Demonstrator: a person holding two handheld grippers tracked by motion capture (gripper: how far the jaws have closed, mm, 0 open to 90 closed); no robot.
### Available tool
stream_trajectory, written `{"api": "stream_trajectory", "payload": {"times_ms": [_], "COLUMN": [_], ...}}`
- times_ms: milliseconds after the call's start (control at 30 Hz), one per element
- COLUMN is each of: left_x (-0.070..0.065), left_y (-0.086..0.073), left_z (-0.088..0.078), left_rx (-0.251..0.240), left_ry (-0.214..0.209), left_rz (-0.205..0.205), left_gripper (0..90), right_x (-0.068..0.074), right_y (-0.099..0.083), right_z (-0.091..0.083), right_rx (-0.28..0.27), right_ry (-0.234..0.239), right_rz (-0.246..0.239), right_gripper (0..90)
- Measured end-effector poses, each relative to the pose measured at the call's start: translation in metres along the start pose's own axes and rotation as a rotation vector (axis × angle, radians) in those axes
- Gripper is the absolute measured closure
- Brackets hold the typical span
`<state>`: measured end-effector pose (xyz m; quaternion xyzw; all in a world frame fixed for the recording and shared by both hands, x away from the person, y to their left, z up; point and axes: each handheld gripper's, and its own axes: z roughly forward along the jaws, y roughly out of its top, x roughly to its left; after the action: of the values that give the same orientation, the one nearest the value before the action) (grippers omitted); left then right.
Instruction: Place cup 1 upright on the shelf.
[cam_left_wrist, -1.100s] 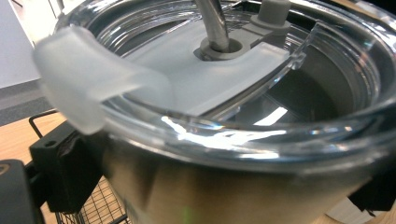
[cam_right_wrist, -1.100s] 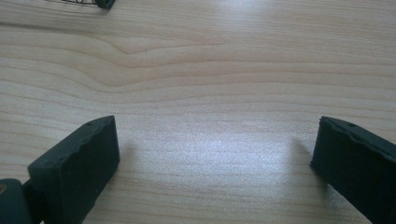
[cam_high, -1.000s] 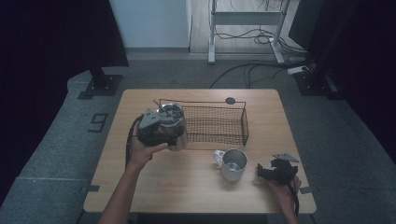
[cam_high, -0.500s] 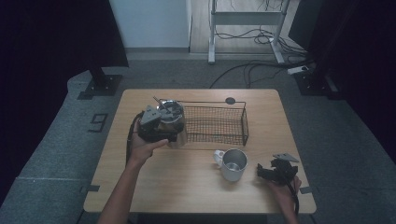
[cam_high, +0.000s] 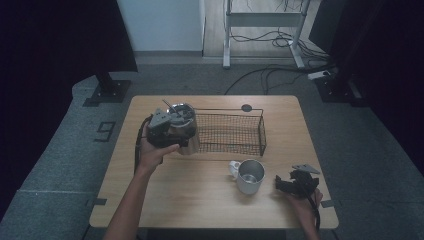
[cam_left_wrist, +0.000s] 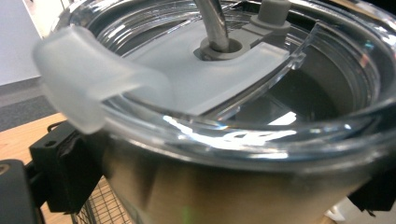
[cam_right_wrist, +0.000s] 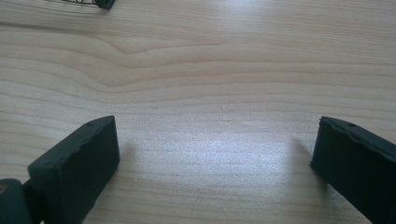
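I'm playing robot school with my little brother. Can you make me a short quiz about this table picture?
1. True or false: the left claw is clamped on the steel tumbler.
2. What is between the jaws of the right claw? A) the mug B) nothing, just bare table C) a spoon
3. Fill in: the steel mug stands on the table, ______ the wire basket.

Key: 1 true. 2 B. 3 outside, on the person's side of it.
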<state>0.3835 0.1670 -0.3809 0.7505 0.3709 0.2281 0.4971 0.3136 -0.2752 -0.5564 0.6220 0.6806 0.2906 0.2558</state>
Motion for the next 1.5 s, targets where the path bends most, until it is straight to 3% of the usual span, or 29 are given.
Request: {"api": "stream_trajectory", "payload": {"times_ms": [1500], "left_x": [0.008], "left_y": [0.026], "left_z": [0.031], "left_rx": [0.023], "left_ry": [0.018], "left_rz": [0.011], "left_gripper": [4.2], "right_x": [0.0], "right_y": [0.0], "right_z": [0.0], "right_rx": [-0.005], "right_ry": [-0.001], "right_rz": [-0.002], "right_gripper": [0.4]}}
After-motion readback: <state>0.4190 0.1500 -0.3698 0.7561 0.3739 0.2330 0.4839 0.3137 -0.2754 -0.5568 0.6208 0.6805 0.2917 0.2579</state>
